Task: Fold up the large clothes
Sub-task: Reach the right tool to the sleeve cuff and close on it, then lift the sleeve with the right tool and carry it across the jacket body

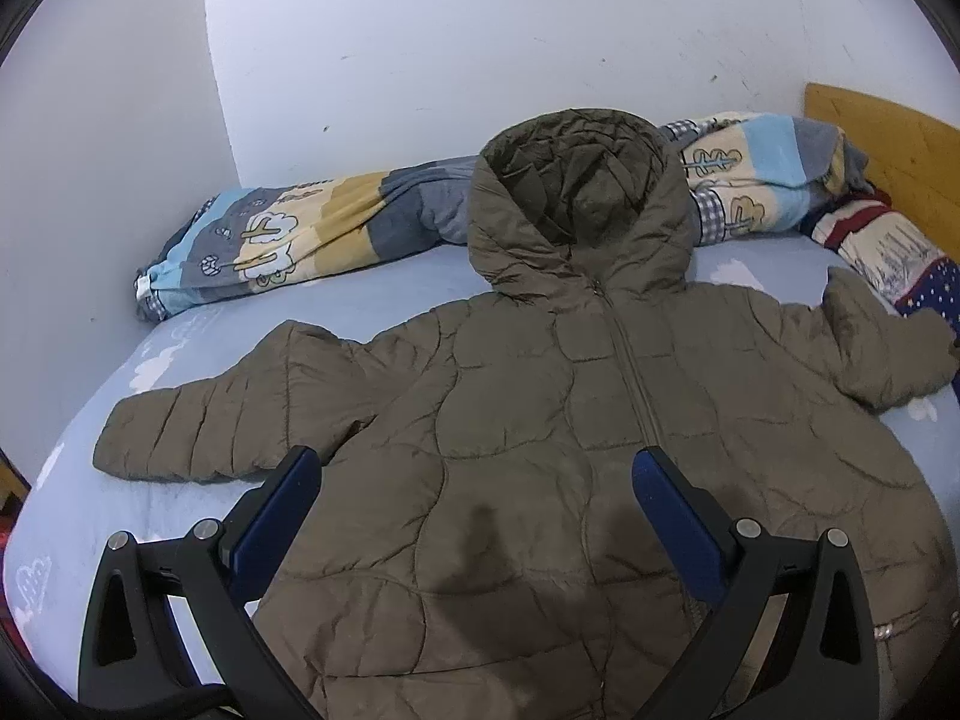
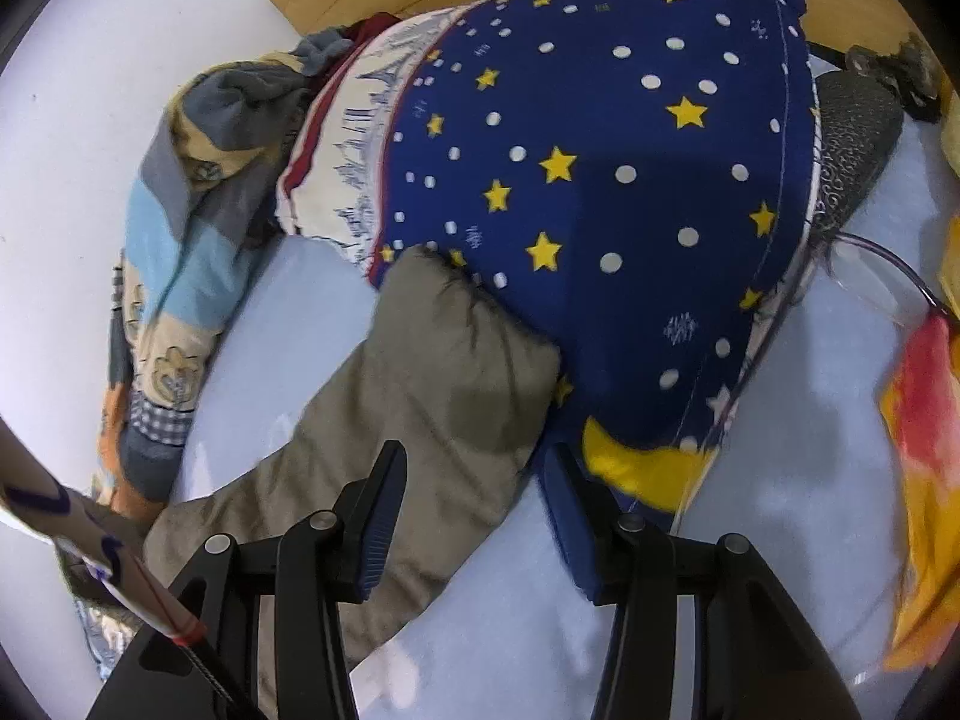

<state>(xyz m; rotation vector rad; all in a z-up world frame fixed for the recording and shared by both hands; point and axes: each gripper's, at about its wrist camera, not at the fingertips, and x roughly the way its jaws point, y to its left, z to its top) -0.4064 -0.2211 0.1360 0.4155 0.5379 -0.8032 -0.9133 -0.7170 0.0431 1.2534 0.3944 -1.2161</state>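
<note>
On the pale blue bed (image 1: pixel 384 300), my brown hooded jacket (image 1: pixel 540 396) lies flat, front up and zipped, sleeves spread to both sides, its hood against the rolled patterned blanket (image 1: pixel 288 240) behind it. My left gripper (image 1: pixel 477 474) hovers open over the jacket's lower front, holding nothing. My right gripper (image 2: pixel 474 474) sits half open around the jacket's sleeve (image 2: pixel 420 384), beside the star-print pillow (image 2: pixel 600 168); the pads are not pressing it.

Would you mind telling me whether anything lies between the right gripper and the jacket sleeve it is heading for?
Nothing visible does. The right gripper hangs over the jacket sleeve, jaws apart, with only bare sheet around. The starry pillow rests against the cuff, just past the right jaw.
</note>
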